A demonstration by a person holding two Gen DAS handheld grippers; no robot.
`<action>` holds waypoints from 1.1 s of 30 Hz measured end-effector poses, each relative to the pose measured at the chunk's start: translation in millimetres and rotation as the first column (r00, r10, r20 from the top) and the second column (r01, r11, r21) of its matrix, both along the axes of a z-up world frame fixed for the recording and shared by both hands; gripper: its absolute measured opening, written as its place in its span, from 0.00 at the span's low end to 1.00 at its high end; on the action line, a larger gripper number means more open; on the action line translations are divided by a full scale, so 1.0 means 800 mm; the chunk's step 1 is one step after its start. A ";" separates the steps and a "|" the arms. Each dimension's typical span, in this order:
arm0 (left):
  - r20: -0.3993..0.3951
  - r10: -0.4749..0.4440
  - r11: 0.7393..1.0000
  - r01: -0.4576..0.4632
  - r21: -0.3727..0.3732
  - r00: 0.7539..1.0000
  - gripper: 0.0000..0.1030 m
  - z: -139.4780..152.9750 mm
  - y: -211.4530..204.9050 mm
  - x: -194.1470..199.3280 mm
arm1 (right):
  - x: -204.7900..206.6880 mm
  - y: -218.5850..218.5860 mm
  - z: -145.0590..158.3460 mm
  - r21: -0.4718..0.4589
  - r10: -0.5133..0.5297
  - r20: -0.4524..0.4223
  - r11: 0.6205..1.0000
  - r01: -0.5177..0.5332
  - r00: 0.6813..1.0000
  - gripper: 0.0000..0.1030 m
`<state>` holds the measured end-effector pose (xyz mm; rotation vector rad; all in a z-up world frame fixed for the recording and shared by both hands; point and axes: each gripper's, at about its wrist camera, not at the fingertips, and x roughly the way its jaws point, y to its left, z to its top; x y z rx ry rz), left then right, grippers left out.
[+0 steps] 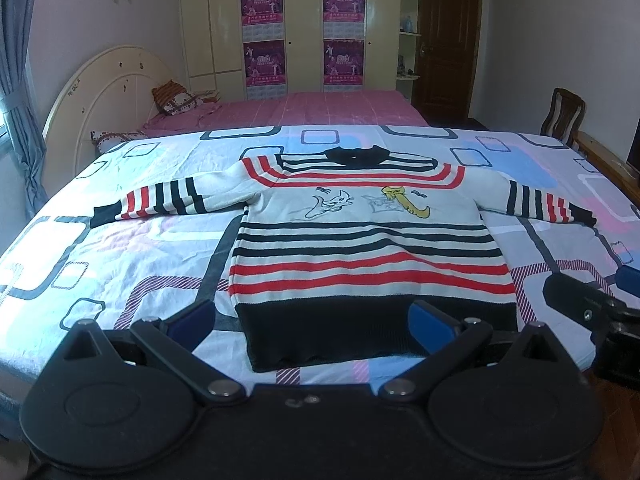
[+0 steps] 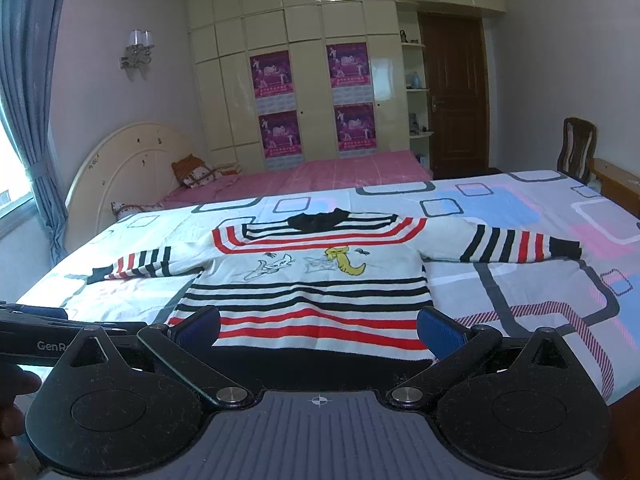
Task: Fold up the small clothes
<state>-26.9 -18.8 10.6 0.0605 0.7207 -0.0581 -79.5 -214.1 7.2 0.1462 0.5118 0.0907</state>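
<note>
Left gripper (image 1: pixel 312 320): nearest the left wrist camera, jaws spread wide and holding nothing; its blue pads (image 1: pixel 430 320) sit either side of the sweater's dark hem, above it.
Right gripper (image 2: pixel 318 328): nearest the right wrist camera, jaws likewise wide apart and empty, framing the lower stripes of the sweater; it also shows at the right edge of the left wrist view.
Sweater (image 1: pixel 360 232): lies flat, front up, on the bedsheet (image 1: pixel 120 248), near the bed edge closest to the grippers.
Direction: hem toward the cameras, black collar (image 1: pixel 356 156) pointing away toward the far pink bed (image 1: pixel 320 108).
Long axis: with both sleeves stretched straight out to the sides, the widest span runs left to right across the bed; the body itself runs from near to far.
Left-hand sleeve (image 1: pixel 160 200): extended, striped black and red, ending in a black cuff.
Right-hand sleeve (image 1: pixel 548 204): extended the same way, black cuff at the tip.
Look: white knit with red and black bands, a broad black hem band, and cartoon animals across the chest, one of them yellow (image 1: pixel 404 200).
Bedsheet: pale, printed with rounded squares in grey, blue and pink, lightly wrinkled.
</note>
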 end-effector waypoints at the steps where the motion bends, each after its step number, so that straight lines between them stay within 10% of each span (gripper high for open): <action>1: 0.000 0.000 1.000 0.000 0.000 1.000 1.00 0.000 0.000 0.000 | 0.000 0.000 0.000 0.000 0.000 0.000 1.000 0.000 1.000 1.00; 33: 0.008 0.004 1.000 -0.004 -0.001 1.000 1.00 0.002 0.007 -0.006 | 0.002 -0.001 -0.002 -0.005 -0.017 -0.003 1.000 0.017 1.000 1.00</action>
